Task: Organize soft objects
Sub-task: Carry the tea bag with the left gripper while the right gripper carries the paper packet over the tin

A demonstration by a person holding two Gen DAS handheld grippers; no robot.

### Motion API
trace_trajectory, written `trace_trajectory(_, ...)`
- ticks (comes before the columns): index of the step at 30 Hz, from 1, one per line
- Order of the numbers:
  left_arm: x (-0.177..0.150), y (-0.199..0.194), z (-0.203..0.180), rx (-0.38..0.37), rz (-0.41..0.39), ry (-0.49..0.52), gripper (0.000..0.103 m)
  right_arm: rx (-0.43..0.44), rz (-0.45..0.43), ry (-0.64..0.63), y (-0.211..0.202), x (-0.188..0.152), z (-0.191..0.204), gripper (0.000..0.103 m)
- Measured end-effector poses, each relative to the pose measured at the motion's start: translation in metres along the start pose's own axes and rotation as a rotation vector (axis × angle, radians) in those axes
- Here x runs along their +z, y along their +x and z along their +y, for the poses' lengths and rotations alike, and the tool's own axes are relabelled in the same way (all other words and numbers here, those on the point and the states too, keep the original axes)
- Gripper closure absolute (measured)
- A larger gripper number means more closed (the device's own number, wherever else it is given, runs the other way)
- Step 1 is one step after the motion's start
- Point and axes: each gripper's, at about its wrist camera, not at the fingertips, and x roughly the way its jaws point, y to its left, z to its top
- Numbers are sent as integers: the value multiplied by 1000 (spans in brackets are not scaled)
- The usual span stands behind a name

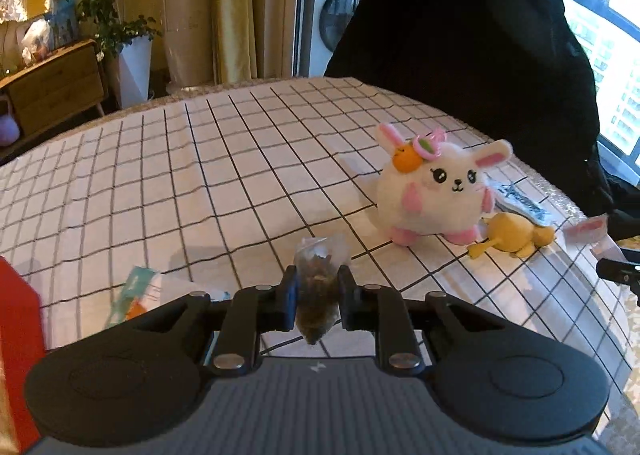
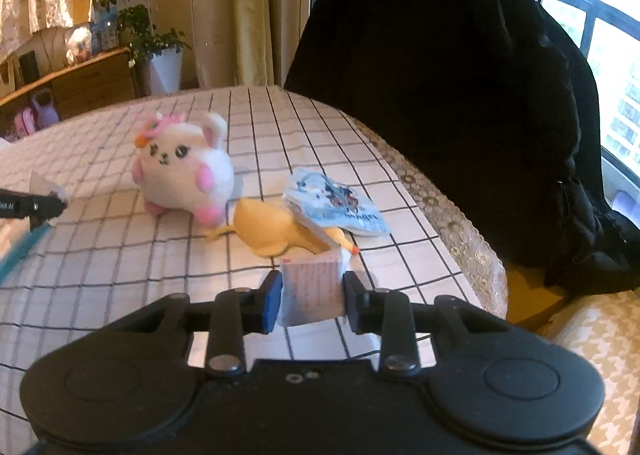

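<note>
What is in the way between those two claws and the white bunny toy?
Only what they carry. The left gripper is clamped on a small bag of brown bits, the right gripper on a white packet. The cloth before the bunny is bare.

Both wrist views share the plush rabbit [image 1: 434, 187].

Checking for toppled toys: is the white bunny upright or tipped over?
Upright. The bunny sits on its pink feet on the checked cloth, ears up, face forward; the yellow toy beside it lies flat.
</note>
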Motion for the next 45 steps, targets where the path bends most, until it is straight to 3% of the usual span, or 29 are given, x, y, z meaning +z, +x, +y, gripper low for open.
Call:
trace_trajectory(10,3,-78,37,14,-39,11,83,109,-70,-135,-59,21,48,72)
trace_trajectory(23,-16,-162,110,100,-59,-63,83,373,-111,-293,-110,47,168,72)
trace_trajectory(29,-27,-195,148,151,-66,-89,83,450,-121,-360,-120,58,220,72)
trace_trajectory(37,-41,-212,201,209,-40,-125,83,519,-91,-420,-115,63,279,72)
trace_trajectory(45,-54,-190,256,225,23,-173,83,557,-16,-481,-92,54,338,71)
